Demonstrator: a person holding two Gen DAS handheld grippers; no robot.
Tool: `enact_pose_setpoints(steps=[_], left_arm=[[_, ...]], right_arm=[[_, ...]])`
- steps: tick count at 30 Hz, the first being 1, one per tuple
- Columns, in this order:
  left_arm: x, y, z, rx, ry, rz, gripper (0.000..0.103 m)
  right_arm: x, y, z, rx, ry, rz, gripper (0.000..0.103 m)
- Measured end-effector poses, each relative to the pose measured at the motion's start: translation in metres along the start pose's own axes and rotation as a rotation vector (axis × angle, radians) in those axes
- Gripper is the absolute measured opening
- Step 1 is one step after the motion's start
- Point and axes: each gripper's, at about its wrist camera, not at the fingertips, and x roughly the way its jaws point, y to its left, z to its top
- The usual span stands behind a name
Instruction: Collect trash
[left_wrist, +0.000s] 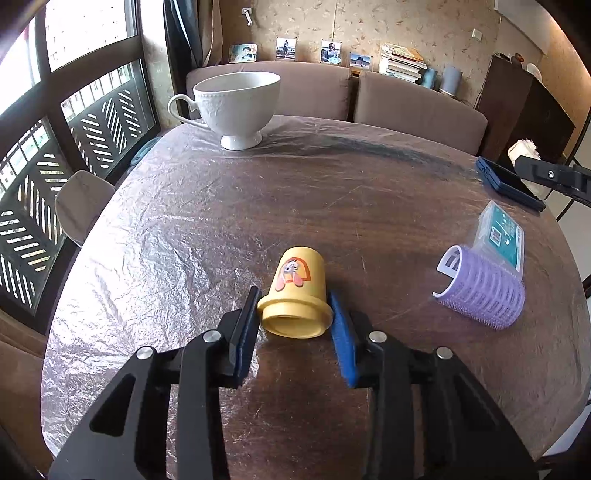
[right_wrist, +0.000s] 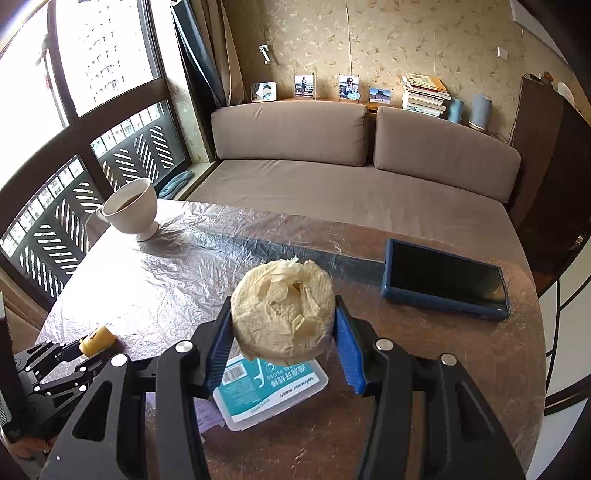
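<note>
Both tools clamp items: yellow cup, tissue wad.

Yellow cartoon-print cup on its side mid-table, rim toward near edge. Crumpled cream tissue wad lifted clear above table.

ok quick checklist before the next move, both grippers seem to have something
1. Left gripper closed on the yellow cup: ok, pads press its flared rim.
2. Cup off the table: not ok, it lies on its side there.
3. Right gripper holding the tissue wad: ok, lifted above the floss box.
4. Trash bin in view: not ok, none visible.
5. Path past the white teacup and tablet: ok, both sit apart from the grippers.
</note>
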Motion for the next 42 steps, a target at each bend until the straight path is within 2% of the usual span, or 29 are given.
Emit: enact_pose_setpoints(steps=[8,12,16,20,32,42], left_arm=[[-0.015,0.003,-0.010,-0.025,-0.016,-0.051,0.039],[-0.032,0.003,-0.017,-0.037,-0.023,-0.082,0.039],[-0.060,-0.002,-0.023,0.003,-0.046,-0.117,0.039],[-0.084,-0.009,-0.031,0.042,-0.048,-0.141,0.039],[-0.118,-0.030,-0.071,0.130,0.009,-0.184,0.039],[-0.127,-0.039,-0.114,0.232,0.089,-0.233,0.039]], right_arm=[[-0.042,0.015,-0.026,0.013,-0.021,0.026,0.050],[-0.067,0.022,-0.040,0.019,-0.029,0.087,0.050],[-0.093,0.029,-0.063,0.008,-0.029,0.148,0.050],[-0.112,0.031,-0.089,0.015,0.011,0.219,0.050],[-0.138,0.049,-0.167,-0.012,0.149,0.338,0.050],[-0.140,0.064,-0.204,-0.116,0.222,0.355,0.050]])
